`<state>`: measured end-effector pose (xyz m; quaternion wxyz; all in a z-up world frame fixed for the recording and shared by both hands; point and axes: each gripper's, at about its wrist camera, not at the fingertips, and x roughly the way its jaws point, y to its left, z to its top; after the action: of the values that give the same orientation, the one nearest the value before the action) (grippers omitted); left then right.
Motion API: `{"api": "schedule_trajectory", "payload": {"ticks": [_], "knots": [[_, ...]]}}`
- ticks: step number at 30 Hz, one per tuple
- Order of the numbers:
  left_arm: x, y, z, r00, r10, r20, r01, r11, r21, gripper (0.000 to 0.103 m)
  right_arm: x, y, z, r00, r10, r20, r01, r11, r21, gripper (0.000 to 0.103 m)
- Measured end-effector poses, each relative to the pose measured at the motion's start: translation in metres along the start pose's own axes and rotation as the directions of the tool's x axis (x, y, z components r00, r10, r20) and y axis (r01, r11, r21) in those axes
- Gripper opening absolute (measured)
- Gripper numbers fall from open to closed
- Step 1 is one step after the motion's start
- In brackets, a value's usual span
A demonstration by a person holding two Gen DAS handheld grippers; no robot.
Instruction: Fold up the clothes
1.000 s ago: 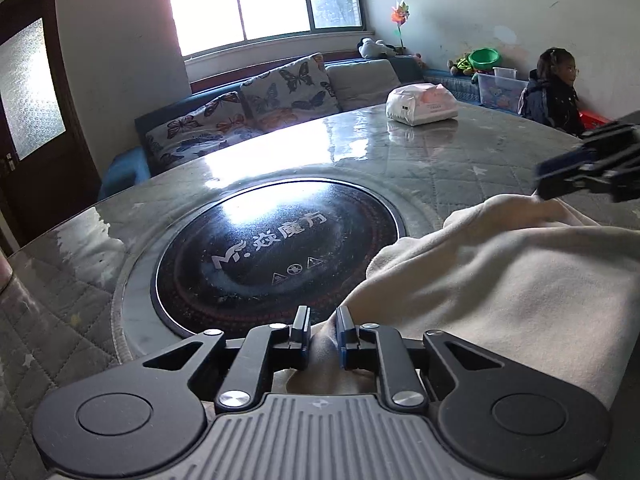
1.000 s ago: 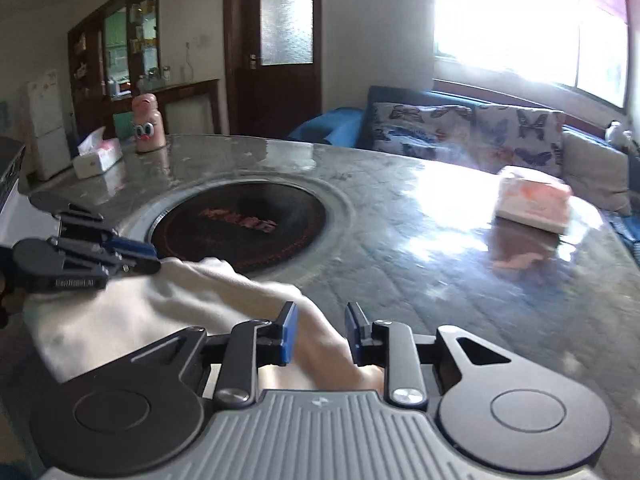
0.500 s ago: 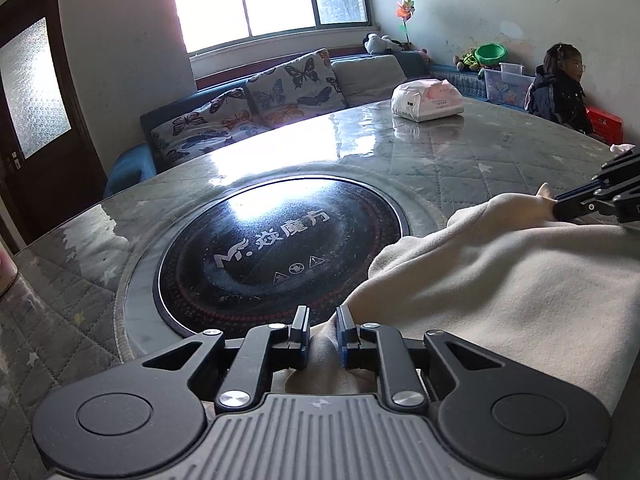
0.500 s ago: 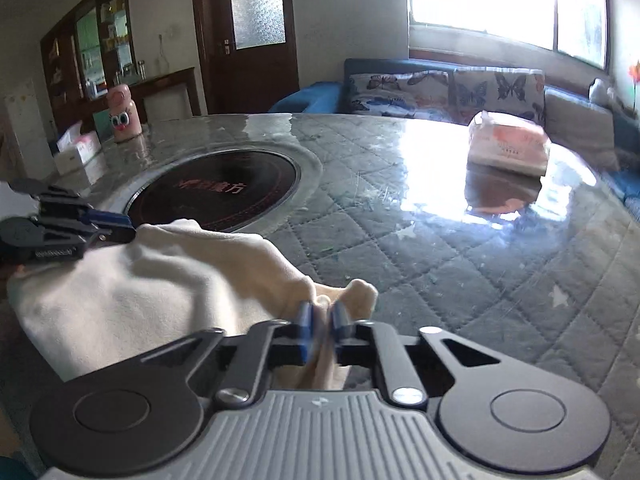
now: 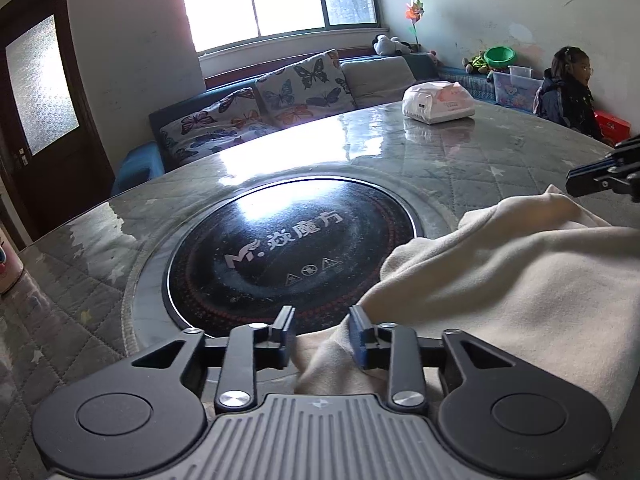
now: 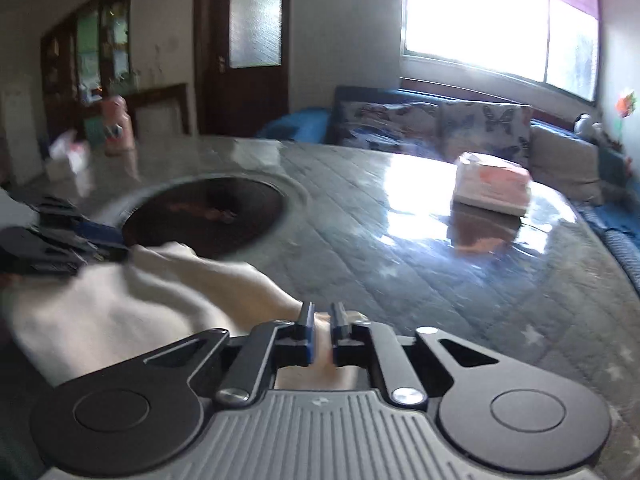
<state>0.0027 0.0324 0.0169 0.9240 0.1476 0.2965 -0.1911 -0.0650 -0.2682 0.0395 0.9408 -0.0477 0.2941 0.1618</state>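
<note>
Item: cream garment, bunched at near right of quilted surface beside black hotplate | left hand-held gripper: jaws parted, fabric loose between | right hand-held gripper: pinching hem, likely for folding.

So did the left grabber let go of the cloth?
Yes. The left gripper has opened beside the black round plate; the cream cloth lies loose between its fingers.

My left camera sits low over the grey quilted round desk, close behind my fingers, facing the window. My right camera looks leftward across it toward the brown door. Both share the black round glass hotplate and white tissue pack.
</note>
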Motion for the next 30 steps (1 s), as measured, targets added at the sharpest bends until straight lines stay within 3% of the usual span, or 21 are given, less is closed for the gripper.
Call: {"api": "schedule_trajectory", "payload": {"ticks": [1, 4, 6, 8, 10, 12, 15, 20, 23, 26, 30], "knots": [[0.000, 0.002, 0.001, 1.000, 0.010, 0.000, -0.010, 1.000, -0.008, 0.037, 0.003, 0.001, 0.000, 1.000, -0.006, 0.000, 0.006, 1.000, -0.002, 0.031], [-0.006, 0.008, 0.007, 0.999, 0.036, 0.011, -0.035, 0.998, -0.050, 0.037, 0.020, -0.002, -0.003, 0.999, 0.002, -0.045, -0.002, 1.000, 0.018, 0.030], [-0.016, 0.010, 0.011, 0.999, 0.041, 0.032, -0.038, 0.997, -0.073, 0.037, 0.026, -0.004, -0.007, 0.998, 0.015, -0.066, -0.013, 0.999, 0.030, 0.024], [-0.029, 0.006, 0.013, 0.998, 0.020, 0.062, -0.016, 0.997, -0.073, 0.036, 0.024, -0.001, -0.007, 0.998, 0.004, -0.060, -0.004, 1.000, 0.006, 0.006], [-0.042, -0.002, 0.015, 0.996, -0.018, 0.090, 0.023, 0.998, -0.063, 0.036, 0.021, 0.007, -0.005, 0.998, -0.037, -0.052, 0.034, 0.998, -0.046, 0.002], [-0.052, -0.013, 0.015, 0.993, -0.056, 0.101, 0.063, 0.996, -0.063, 0.036, 0.021, 0.014, -0.004, 0.995, -0.084, -0.045, 0.079, 0.992, -0.098, 0.002], [-0.056, -0.024, 0.011, 0.987, -0.124, 0.104, 0.132, 0.988, -0.078, 0.034, 0.025, 0.011, -0.004, 0.995, -0.078, -0.064, 0.073, 0.994, -0.075, 0.002], [-0.043, -0.018, 0.006, 0.990, -0.128, 0.063, 0.135, 0.983, -0.124, 0.034, 0.015, 0.011, 0.009, 0.999, -0.043, -0.029, 0.041, 0.997, -0.062, 0.007], [-0.035, -0.013, 0.003, 0.990, -0.132, 0.039, 0.136, 0.979, -0.152, 0.034, 0.016, 0.016, 0.017, 0.999, 0.026, -0.026, -0.027, 0.999, -0.037, 0.008], [-0.023, -0.005, 0.000, 0.994, -0.109, 0.009, 0.109, 0.982, -0.156, 0.034, 0.037, 0.022, 0.022, 0.994, 0.087, -0.063, -0.088, 0.996, -0.015, 0.008], [-0.013, 0.005, -0.004, 0.998, -0.068, -0.008, 0.066, 0.984, -0.168, 0.030, 0.053, 0.020, 0.019, 0.992, 0.082, -0.091, -0.082, 0.997, 0.003, 0.009]]}}
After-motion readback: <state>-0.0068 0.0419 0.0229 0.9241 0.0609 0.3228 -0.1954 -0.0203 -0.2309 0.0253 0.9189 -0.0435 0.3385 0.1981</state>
